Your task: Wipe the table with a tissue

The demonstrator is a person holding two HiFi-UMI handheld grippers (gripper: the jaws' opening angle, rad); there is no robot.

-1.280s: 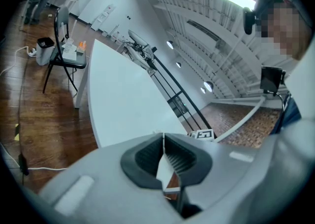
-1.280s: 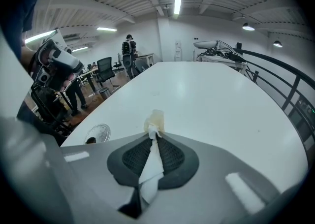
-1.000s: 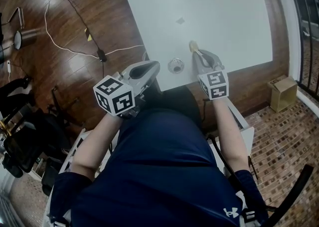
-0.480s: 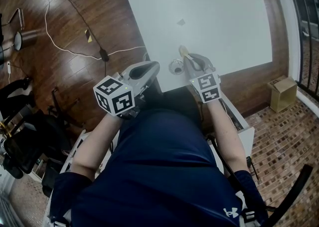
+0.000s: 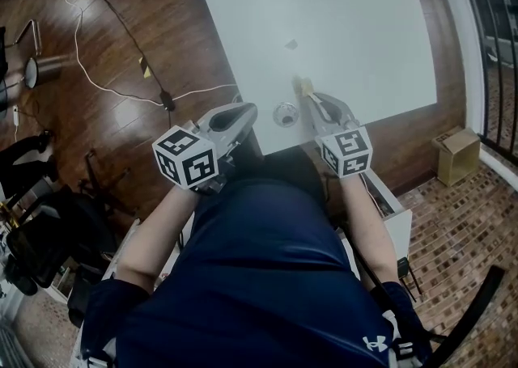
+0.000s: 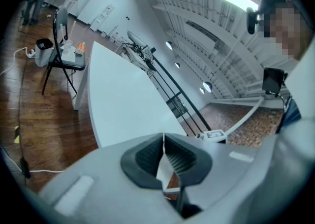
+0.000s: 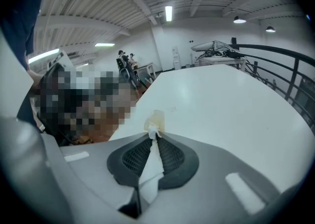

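In the head view my right gripper [image 5: 311,99] is shut on a crumpled, yellowish-white tissue [image 5: 303,86], which is pressed to the white table [image 5: 348,19] near its front edge. The right gripper view shows the tissue [image 7: 156,120] sticking out past the closed pads and more of it pinched between them, with my right gripper [image 7: 154,138] low over the table [image 7: 231,105]. My left gripper [image 5: 243,110] hangs off the table's front left corner, jaws shut with nothing held. In the left gripper view the left gripper [image 6: 163,138] points along the table [image 6: 118,100].
A small round metal fitting [image 5: 285,113] sits in the tabletop just left of the tissue, and a tiny speck [image 5: 291,44] lies farther in. A white cable [image 5: 97,67] runs over the wooden floor at left. A cardboard box [image 5: 456,152] stands at right; a chair [image 6: 61,55] stands beyond the table.
My right gripper slid the tissue left along the table's front edge toward the round fitting, then eased slightly back. The left gripper has stayed where it was.
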